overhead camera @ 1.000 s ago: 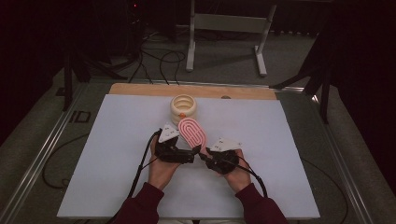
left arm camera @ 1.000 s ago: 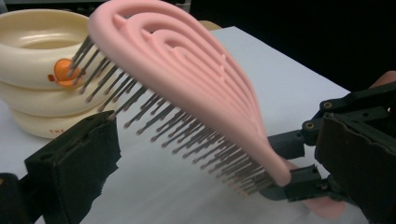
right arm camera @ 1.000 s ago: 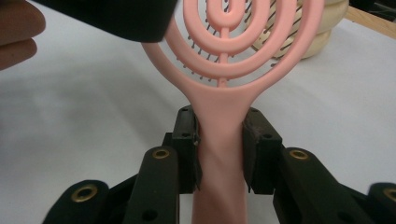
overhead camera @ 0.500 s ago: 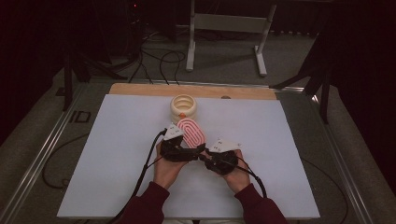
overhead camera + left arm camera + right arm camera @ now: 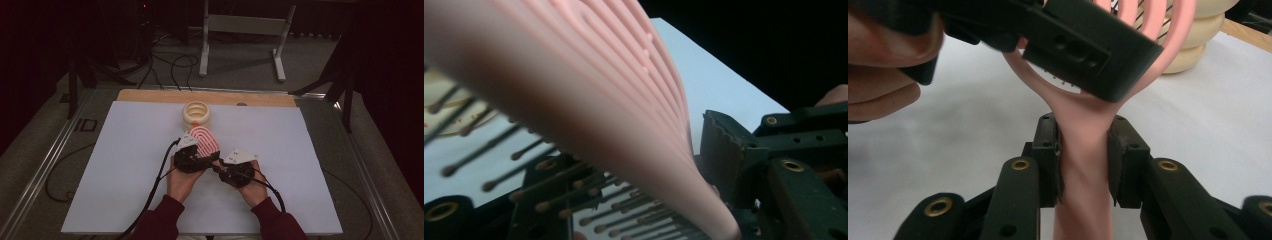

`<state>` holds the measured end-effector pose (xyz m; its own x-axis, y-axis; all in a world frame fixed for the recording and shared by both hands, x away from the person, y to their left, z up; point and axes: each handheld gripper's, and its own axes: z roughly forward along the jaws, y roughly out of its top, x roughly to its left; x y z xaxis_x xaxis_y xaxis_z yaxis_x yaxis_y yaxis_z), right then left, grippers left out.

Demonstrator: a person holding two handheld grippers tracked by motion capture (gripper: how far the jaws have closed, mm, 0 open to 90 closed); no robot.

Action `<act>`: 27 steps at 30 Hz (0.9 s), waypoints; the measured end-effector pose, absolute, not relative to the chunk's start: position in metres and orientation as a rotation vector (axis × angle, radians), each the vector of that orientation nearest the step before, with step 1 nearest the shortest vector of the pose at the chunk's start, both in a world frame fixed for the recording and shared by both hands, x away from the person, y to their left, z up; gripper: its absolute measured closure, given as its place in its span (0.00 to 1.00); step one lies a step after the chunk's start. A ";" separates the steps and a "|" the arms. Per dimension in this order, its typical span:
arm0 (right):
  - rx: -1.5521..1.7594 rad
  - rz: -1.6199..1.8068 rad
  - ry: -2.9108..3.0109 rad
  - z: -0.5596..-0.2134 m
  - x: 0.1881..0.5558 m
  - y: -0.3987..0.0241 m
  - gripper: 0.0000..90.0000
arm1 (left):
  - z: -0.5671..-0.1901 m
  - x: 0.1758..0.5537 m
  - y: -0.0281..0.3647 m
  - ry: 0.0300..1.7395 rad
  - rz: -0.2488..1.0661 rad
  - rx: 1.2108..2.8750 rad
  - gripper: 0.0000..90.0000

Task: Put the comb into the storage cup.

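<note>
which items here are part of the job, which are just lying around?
In the job: pink brush, handle clamped by right gripper, head gripped by left gripper, whose jaws have just been closing.
Lying about: cream ring stack, metal stand, floor cables.

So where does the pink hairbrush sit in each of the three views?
High view: pink hairbrush at table centre, ahead of both hands.
Left gripper view: its ribbed head sweeps from upper left to bottom centre, bristles below it.
Right gripper view: its handle stands upright at centre, clamped in the right gripper.
Shared landmark: the cream ribbed holder behind the brush.
</note>
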<state>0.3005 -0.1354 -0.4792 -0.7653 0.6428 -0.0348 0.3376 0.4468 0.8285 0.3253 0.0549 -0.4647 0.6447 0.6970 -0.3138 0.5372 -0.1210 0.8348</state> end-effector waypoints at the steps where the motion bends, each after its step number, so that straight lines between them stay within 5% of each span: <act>1: 0.835 1.237 2.357 -0.479 0.300 -0.135 0.78 | -0.465 0.326 0.055 0.999 0.183 1.783 0.53; 27: 0.818 1.246 2.339 -0.479 0.299 -0.133 0.77 | -0.457 0.322 0.054 0.961 0.120 1.713 0.69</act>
